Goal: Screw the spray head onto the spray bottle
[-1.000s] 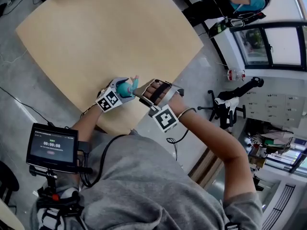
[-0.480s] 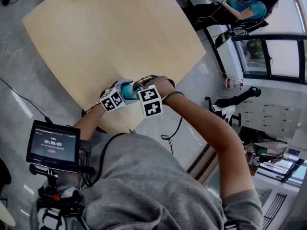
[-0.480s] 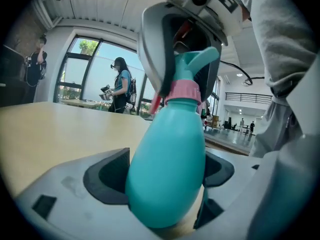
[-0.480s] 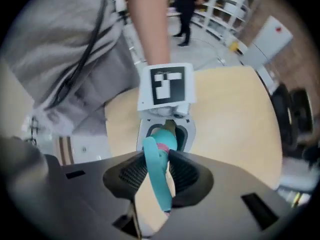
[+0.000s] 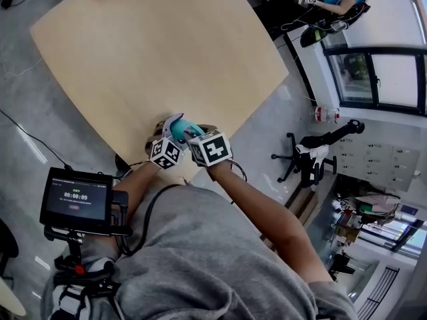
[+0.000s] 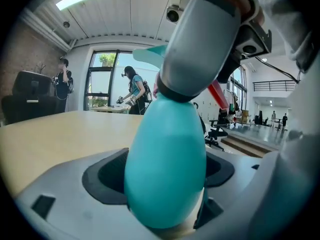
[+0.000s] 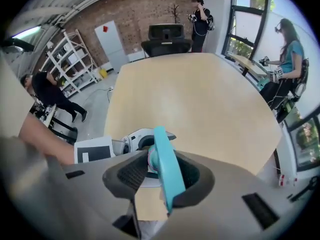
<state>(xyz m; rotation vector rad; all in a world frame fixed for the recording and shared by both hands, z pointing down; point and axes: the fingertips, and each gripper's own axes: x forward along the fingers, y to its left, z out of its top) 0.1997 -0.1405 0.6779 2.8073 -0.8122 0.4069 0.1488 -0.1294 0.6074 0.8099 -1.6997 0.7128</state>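
Observation:
A teal spray bottle (image 6: 165, 159) stands upright at the near edge of the wooden table (image 5: 153, 52), with my left gripper (image 6: 162, 176) shut on its belly. The teal spray head (image 7: 164, 169) with its pink collar (image 7: 151, 160) sits on the bottle's neck, and my right gripper (image 7: 160, 176) is shut on it from above. In the head view the bottle (image 5: 181, 128) shows between the left gripper (image 5: 170, 142) and the right gripper (image 5: 200, 139), whose marker cubes nearly touch. From the left gripper view the right gripper's grey body (image 6: 205, 49) hides most of the spray head.
The table's near edge runs just under both grippers. A handheld screen (image 5: 75, 201) on a stand sits at the lower left. An office chair (image 5: 312, 153) stands on the floor to the right. People stand and sit far off by the windows.
My right gripper has turned around the bottle's neck with the spray head in it, so its camera now faces out over the table. The left gripper and bottle have barely moved.

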